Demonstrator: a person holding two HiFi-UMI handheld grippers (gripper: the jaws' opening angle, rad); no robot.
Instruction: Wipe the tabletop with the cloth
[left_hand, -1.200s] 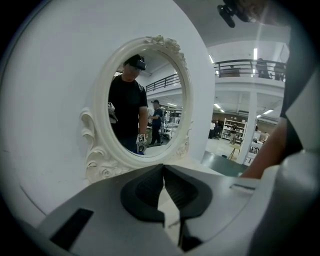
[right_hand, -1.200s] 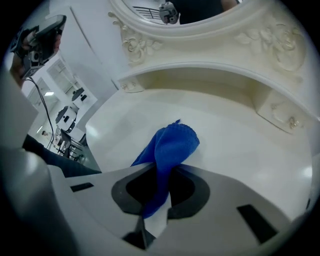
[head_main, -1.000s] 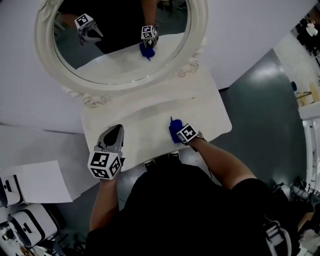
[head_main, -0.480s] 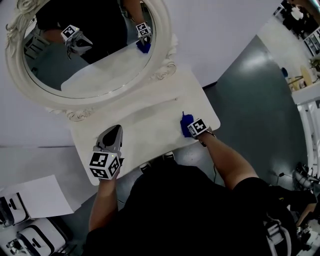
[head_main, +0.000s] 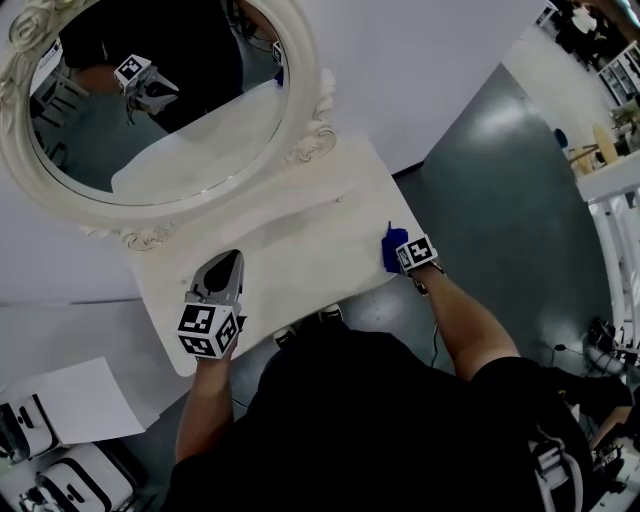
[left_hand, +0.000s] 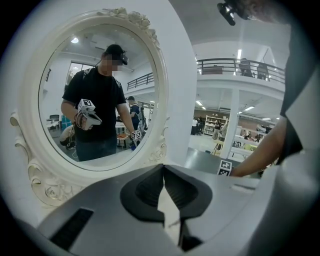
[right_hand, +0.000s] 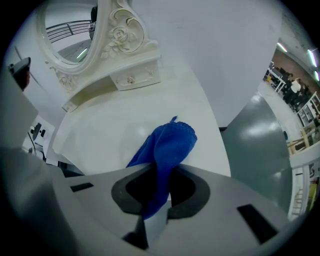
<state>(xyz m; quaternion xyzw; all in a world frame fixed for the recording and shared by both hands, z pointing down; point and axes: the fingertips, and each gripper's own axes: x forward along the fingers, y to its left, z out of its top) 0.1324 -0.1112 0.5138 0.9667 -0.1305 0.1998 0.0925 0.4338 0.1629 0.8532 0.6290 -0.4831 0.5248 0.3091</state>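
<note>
At tabletop (head_main: 300, 250) right edge: right tongs (right_hand: 159, 187), clamping cloth (right_hand: 170, 145), slid further right.

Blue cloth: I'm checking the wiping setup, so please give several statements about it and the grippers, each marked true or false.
1. The right gripper is shut on the blue cloth. True.
2. The left gripper holds a second cloth. False: it is shut on nothing.
3. The blue cloth is near the tabletop's right-hand edge. True.
4. The oval mirror lies flat on the tabletop. False: it stands upright at the back.
</note>
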